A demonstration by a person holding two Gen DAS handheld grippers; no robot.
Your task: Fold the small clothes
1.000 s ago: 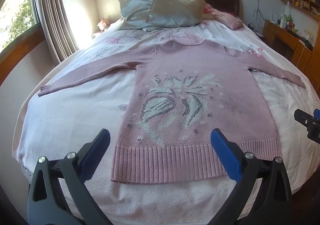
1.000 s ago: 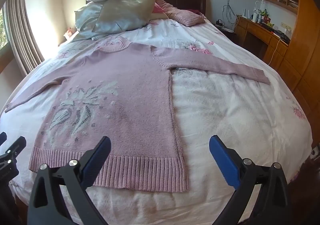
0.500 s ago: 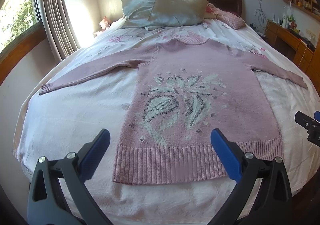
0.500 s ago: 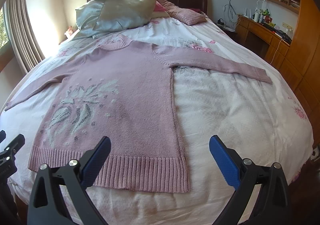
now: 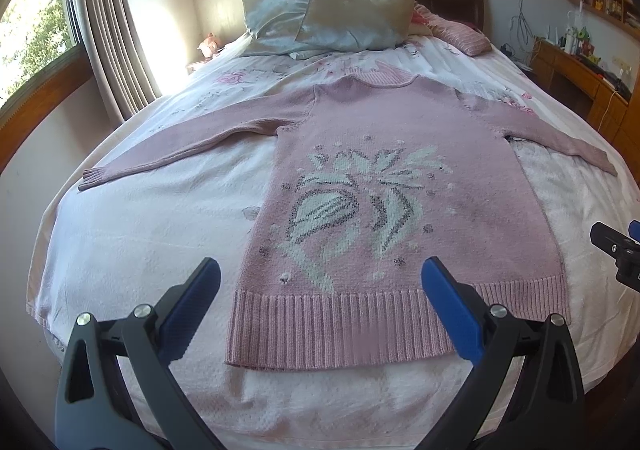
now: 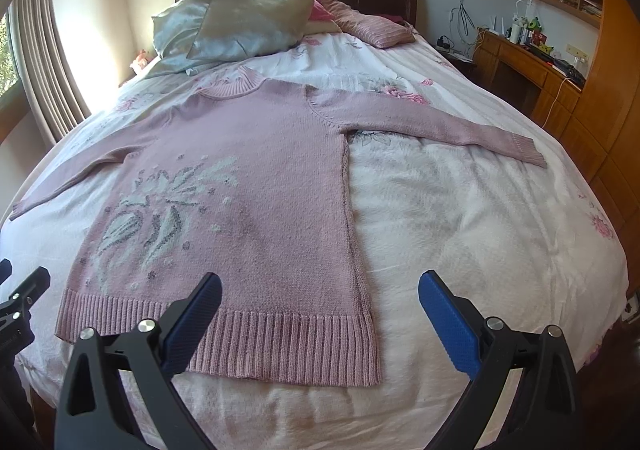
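Note:
A pink knitted sweater (image 5: 400,154) with a pale flower pattern lies flat and face up on the bed, both sleeves spread sideways, ribbed hem toward me. In the right wrist view the same sweater (image 6: 256,186) fills the left half. My left gripper (image 5: 320,282) hovers open above the hem's left part, its blue pads wide apart with nothing between them. My right gripper (image 6: 320,294) is open too, above the hem's right corner. The right gripper's tip (image 5: 616,250) shows at the left view's right edge, and the left gripper's tip (image 6: 20,302) at the right view's left edge.
The bed (image 5: 140,234) has a white floral cover, with several pillows (image 5: 332,18) stacked at the headboard. Curtains and a window (image 5: 100,22) stand on the left. A wooden desk and shelves (image 6: 532,62) run along the right wall.
Both grippers have drifted slightly forward and upward over the bed foot, so the sweater sits a little lower in view. The sweater itself has not moved.

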